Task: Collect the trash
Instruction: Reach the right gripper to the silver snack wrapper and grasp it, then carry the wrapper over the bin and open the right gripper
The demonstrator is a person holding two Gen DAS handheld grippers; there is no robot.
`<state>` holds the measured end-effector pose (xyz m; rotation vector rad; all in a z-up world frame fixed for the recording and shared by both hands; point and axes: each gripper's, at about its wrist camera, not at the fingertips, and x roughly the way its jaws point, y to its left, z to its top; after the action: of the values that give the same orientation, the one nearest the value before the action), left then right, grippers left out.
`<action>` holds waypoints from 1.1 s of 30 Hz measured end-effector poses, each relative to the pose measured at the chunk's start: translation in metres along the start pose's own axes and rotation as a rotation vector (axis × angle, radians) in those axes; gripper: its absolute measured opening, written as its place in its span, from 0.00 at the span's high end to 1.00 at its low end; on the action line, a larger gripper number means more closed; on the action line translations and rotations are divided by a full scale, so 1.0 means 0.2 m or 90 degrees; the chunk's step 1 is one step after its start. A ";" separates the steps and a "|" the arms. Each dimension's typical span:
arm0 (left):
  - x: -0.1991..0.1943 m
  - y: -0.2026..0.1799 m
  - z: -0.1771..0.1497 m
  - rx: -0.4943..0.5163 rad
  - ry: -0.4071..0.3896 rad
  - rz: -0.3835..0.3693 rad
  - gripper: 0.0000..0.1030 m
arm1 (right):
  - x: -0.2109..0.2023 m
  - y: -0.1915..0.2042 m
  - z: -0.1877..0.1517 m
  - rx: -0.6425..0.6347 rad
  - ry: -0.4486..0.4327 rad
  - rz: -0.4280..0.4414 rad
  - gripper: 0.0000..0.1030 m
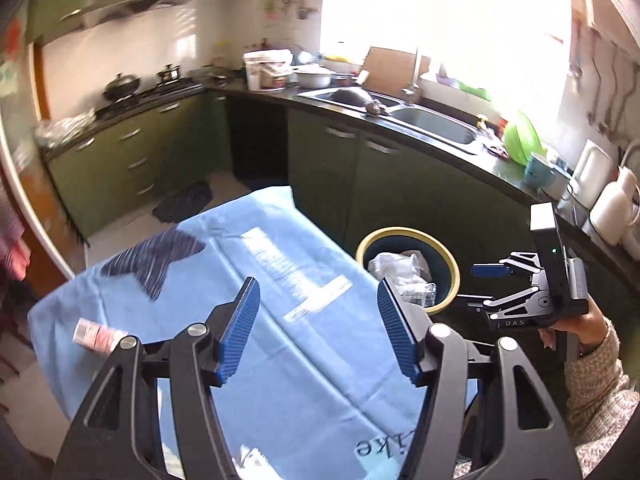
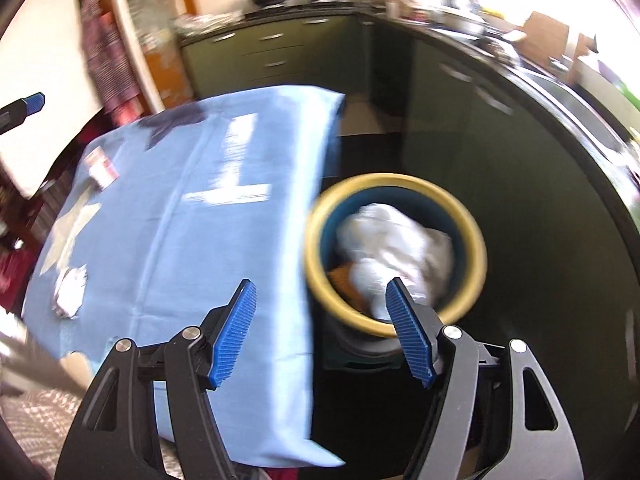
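A table under a light blue cloth [image 1: 280, 360] fills the left wrist view. My left gripper [image 1: 318, 322] hangs open above it with nothing between its fingers. A small pink packet [image 1: 98, 334] lies near the cloth's left edge. Right of the table stands a dark bin with a yellow rim [image 1: 404, 234], holding clear and white crumpled trash [image 1: 400, 272]. My right gripper [image 1: 480, 286], held by a hand in a knit sleeve, hovers open and empty beside the bin. In the right wrist view the right gripper [image 2: 320, 320] spans the cloth's edge and the bin [image 2: 396, 184]. A crumpled foil wad [image 2: 70, 290] and the pink packet [image 2: 100, 168] lie on the cloth [image 2: 208, 260].
Green cabinets with a dark counter [image 1: 460, 152] wrap around behind the table and bin. A double sink [image 1: 436, 126] sits under a bright window, with a stove and wok [image 1: 120, 88] at left. A blue cup [image 1: 538, 168] and white kettles [image 1: 608, 208] stand on the right counter. A dark mat [image 1: 184, 200] lies on the floor.
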<state>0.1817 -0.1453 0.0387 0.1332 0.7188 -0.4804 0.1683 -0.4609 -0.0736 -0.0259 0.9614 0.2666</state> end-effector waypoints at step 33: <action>-0.62 0.77 -1.13 -0.256 -0.073 0.224 0.30 | 0.68 1.72 0.04 -0.264 0.321 0.176 0.62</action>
<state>0.0370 0.0995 -0.0560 -0.1436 0.6499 -0.0017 0.1671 -0.0982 -0.1467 -0.3563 1.3966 0.7367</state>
